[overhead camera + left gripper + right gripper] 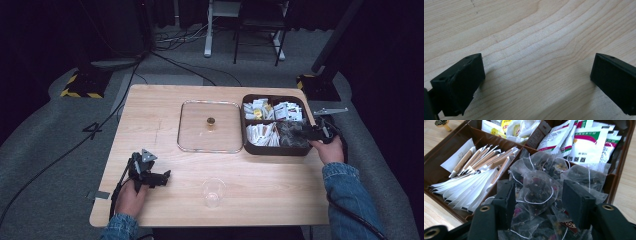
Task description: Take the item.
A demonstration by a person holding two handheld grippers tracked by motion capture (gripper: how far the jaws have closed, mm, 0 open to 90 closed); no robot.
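Your right gripper (pixel 537 195) is in the brown box (pixel 247 145) at the table's right edge.
Its jaws stand wide around a mesh tea bag (pixel 537 188), not closed on it. Your left gripper (pixel 537 82) hovers wide open over bare wood near the front left corner; a clear cup (pixel 213 192) sits by the front edge.
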